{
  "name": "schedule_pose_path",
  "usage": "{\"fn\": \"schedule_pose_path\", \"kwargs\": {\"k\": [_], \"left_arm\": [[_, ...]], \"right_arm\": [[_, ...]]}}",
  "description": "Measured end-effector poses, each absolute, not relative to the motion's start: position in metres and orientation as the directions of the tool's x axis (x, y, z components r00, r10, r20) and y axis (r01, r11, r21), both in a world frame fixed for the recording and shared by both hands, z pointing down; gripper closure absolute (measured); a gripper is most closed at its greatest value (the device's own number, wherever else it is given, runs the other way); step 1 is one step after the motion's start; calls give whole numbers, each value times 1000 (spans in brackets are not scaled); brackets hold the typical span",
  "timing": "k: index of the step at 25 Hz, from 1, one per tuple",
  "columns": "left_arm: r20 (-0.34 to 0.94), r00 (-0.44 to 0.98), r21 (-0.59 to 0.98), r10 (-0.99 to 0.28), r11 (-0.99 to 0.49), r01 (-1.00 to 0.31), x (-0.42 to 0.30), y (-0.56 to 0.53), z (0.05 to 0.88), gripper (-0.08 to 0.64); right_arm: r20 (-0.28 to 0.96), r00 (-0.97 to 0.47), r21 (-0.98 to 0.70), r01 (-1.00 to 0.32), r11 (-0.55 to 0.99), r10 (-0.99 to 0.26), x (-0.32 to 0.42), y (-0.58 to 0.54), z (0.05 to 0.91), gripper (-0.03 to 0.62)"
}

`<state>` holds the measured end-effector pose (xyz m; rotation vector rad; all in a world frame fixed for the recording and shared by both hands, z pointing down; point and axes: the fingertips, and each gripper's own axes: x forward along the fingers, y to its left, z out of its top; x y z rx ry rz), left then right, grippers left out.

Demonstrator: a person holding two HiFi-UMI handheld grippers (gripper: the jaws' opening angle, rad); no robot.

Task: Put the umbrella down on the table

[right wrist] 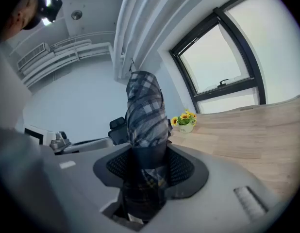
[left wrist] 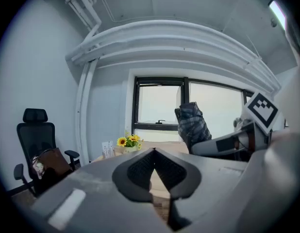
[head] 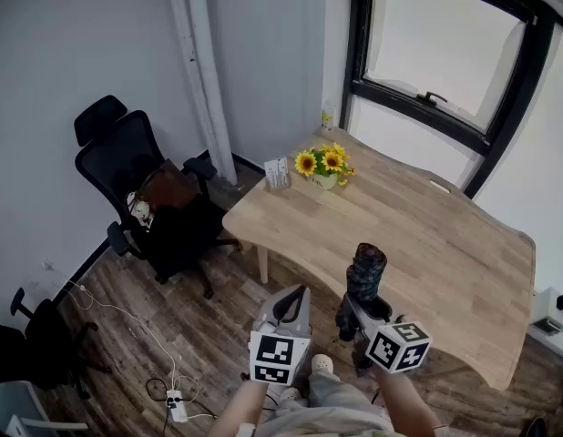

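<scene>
A folded umbrella (head: 365, 274) in dark plaid cloth stands upright between the jaws of my right gripper (head: 359, 315), which is shut on its lower part. The right gripper view shows the umbrella (right wrist: 144, 111) rising from between the pads of that gripper (right wrist: 145, 169), above the near edge of the wooden table (head: 436, 235). My left gripper (head: 288, 309) hangs to the left of it, over the floor beside the table's edge. It is shut, with its tips (left wrist: 154, 150) meeting on nothing. In the left gripper view the umbrella (left wrist: 191, 123) is to the right.
A pot of sunflowers (head: 324, 165) and a small white card (head: 277, 172) stand at the table's far left corner. A black office chair (head: 140, 176) with a brown bag is left of the table. Cables and a power strip (head: 175, 401) lie on the wood floor.
</scene>
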<state>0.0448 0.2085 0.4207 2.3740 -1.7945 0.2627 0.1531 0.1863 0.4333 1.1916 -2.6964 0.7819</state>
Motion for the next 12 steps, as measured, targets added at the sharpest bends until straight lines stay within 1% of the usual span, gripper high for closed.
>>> {"fn": "schedule_pose_path", "kwargs": {"k": [12], "left_arm": [[236,238,2,-942,-245,-970,46,173,420,557]], "right_arm": [[239,-714,-456,-681,573,-658,160,145,426,399]]}}
